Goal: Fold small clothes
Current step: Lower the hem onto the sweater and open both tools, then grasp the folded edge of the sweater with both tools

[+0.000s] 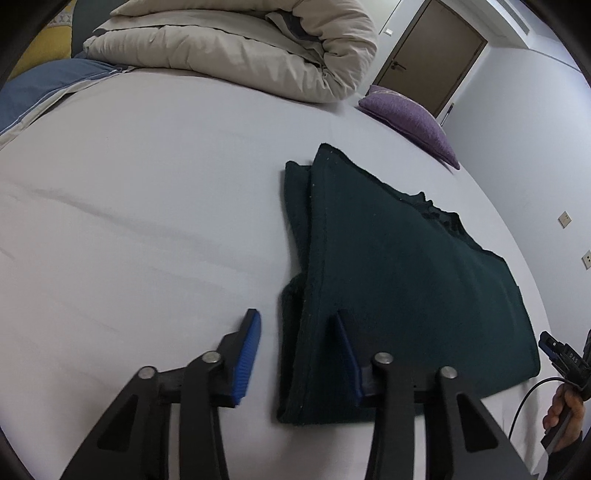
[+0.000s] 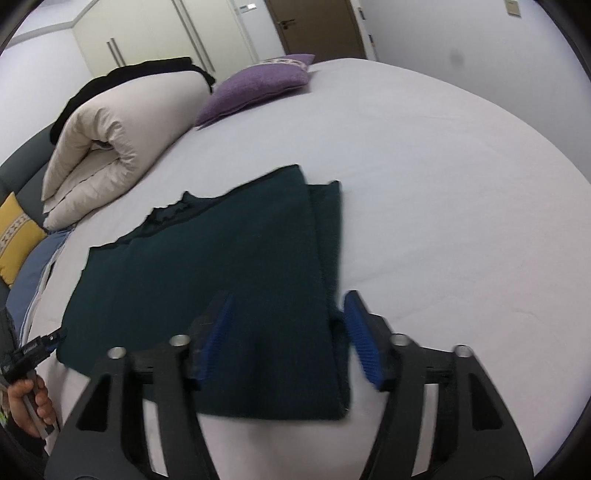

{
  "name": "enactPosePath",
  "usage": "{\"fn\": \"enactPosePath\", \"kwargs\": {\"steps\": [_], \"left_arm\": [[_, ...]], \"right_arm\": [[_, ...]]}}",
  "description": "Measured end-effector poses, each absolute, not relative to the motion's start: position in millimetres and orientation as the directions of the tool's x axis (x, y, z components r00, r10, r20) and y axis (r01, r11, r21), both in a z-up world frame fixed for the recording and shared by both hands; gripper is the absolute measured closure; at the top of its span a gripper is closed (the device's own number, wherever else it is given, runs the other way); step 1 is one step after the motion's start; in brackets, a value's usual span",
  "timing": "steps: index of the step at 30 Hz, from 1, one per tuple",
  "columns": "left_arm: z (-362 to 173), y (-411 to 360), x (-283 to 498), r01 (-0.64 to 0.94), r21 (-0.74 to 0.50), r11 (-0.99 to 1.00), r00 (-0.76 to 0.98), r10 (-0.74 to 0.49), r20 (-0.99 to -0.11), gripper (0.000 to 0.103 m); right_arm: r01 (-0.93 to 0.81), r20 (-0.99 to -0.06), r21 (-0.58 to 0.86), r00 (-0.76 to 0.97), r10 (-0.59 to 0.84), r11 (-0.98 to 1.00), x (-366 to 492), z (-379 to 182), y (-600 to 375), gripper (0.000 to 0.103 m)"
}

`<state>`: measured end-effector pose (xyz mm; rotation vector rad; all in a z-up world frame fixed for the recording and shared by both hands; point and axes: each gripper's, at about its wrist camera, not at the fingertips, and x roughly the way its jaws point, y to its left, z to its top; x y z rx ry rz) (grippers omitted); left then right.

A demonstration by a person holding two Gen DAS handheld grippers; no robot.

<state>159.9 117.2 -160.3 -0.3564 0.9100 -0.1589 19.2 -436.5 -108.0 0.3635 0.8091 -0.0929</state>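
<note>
Dark green, knit-looking fabric: the garment (image 1: 399, 280) (image 2: 221, 288) lies folded flat on the bed sheet (image 1: 147, 229) (image 2: 443, 184), approx rectangular, w/ a narrower under-layer sticking out along one long side (9 o'clock side in left wrist view, 3 o'clock side in right wrist view). Ragged, wavy hem edge shows at the far end. Small pale lint specks along a seam.

Left gripper (image 1: 295, 354) sits at 6 o'clock of its view, jaws spread wide, nothing grasped; one blue pad over bare sheet, the other over the garment's near edge. Right gripper (image 2: 288, 332) likewise at 6 o'clock, jaws released and apart, straddling the garment's near corner; touching or hovering, can't tell.

Sheet is pale lavender-white, mostly smooth, faint creases. Rolled beige duvet (image 1: 236, 40) (image 2: 118, 140) at 12 o'clock in left view, 10 o'clock in right view. Purple cushion (image 1: 410, 118) (image 2: 258, 85) near the bed's far edge. Yellow cushion (image 2: 14, 236) and blue pillow (image 1: 44, 88) at 9–10 o'clock. Brown door (image 1: 432, 55) (image 2: 314, 26), white walls, pale wardrobe doors (image 2: 159, 33) at 11 o'clock in right view.
</note>
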Motion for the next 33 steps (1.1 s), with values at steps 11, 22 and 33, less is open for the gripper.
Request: {"fn": "enactPosePath", "kwargs": {"steps": [11, 22, 33], "left_arm": [[-158, 106, 156, 0.011, -0.315, 0.949, 0.614, -0.255, -0.747, 0.089], [-156, 107, 153, 0.026, -0.308, 0.951, 0.613, -0.259, -0.747, 0.095], [-164, 113, 139, 0.046, -0.309, 0.950, 0.597, -0.274, -0.754, 0.096]], "right_arm": [[0.255, -0.751, 0.296, 0.657, 0.060, 0.921, 7, -125, -448, 0.069], [0.210, -0.777, 0.197, 0.629, 0.022, 0.958, 1, -127, -435, 0.098], [0.253, -0.772, 0.303, 0.630, 0.081, 0.919, -18, -138, -451, 0.098]]}}
